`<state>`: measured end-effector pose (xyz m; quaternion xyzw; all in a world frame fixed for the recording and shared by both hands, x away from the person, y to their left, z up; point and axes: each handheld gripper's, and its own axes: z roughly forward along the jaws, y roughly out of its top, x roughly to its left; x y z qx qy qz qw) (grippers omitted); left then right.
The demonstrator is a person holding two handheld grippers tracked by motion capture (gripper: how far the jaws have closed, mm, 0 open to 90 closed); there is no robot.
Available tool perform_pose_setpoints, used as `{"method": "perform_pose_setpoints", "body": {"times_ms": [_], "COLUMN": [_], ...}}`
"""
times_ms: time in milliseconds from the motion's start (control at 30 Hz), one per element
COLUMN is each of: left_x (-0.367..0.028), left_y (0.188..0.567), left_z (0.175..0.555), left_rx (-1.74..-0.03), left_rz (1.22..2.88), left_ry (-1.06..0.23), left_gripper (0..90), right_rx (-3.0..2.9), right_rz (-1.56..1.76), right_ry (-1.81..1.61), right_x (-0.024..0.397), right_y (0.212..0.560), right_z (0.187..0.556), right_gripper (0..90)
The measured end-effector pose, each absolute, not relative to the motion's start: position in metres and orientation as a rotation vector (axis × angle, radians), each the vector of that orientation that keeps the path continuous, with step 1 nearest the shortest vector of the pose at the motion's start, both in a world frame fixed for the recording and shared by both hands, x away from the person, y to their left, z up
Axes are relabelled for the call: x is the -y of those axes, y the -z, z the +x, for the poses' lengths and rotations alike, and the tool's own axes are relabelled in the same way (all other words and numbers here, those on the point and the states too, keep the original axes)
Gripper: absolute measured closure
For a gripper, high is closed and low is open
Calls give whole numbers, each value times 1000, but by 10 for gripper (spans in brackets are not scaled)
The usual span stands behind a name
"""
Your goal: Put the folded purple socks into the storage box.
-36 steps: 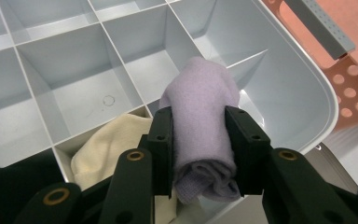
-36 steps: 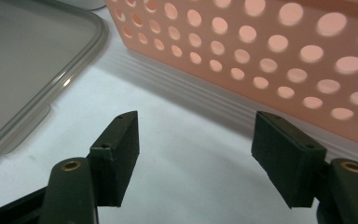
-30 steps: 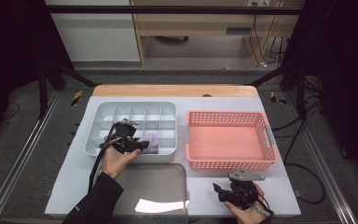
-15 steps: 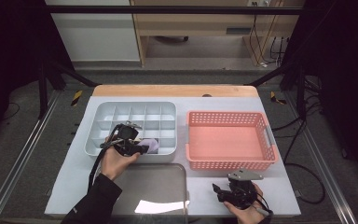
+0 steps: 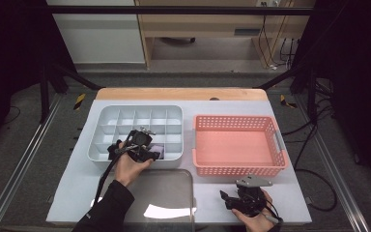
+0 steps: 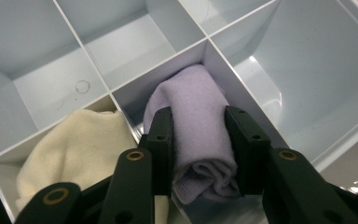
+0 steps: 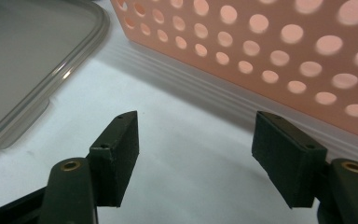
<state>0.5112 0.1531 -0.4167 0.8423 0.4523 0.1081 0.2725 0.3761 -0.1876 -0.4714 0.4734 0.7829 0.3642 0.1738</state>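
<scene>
Left gripper (image 6: 198, 140): we see its jaws either side of the rolled lilac cloth (image 6: 200, 135), the pads against the roll's flanks; they have just been easing apart a little, with the cloth between them, and contact looks kept.
Lilac cloth: we find it lying in a compartment of the grey divider tray (image 5: 107, 126), on the tray's near row, just beside the tray's right-hand larger section.
Cream cloth (image 6: 81, 149): we see it in the neighbouring compartment, apart from the lilac one by a thin divider wall.
Left hand (image 5: 129, 166): we see it at the tray's near edge.
Right gripper (image 7: 196, 154): its jaws stand wide, with bare white tabletop (image 7: 182, 140) between them.
Pink perforated basket (image 7: 279, 51): just beyond the right gripper.
Clear lid (image 5: 169, 193): flat on the table between both hands.
</scene>
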Motion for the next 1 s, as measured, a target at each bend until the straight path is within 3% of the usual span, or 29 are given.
{"method": "perform_pose_setpoints", "body": {"times_ms": [100,233,333,400,633,1000], "left_x": [-155,-157,-159,-161,-165,-162], "left_y": [417,412,408,405,410,424], "left_z": [512,510,506,503,499,500], "left_rx": [-1212,-1180,-1164,-1151,-1161,-1147], "left_rz": [2241,2211,2178,2158,2132,2190], "left_ry": [-268,-258,-265,-280,-321,-309], "left_gripper": [568,428,428,462,746,784], "right_rx": [-2225,-2223,-2220,-2220,-2223,-2230], "right_rz": [1335,1336,1335,1337,1326,1329], "right_ry": [-1025,-1027,-1025,-1027,-1023,-1022], "right_x": [187,187,188,188,187,186], "right_y": [472,472,472,471,471,472], "right_z": [376,376,376,376,375,375], "right_gripper": [323,321,321,321,321,323]}}
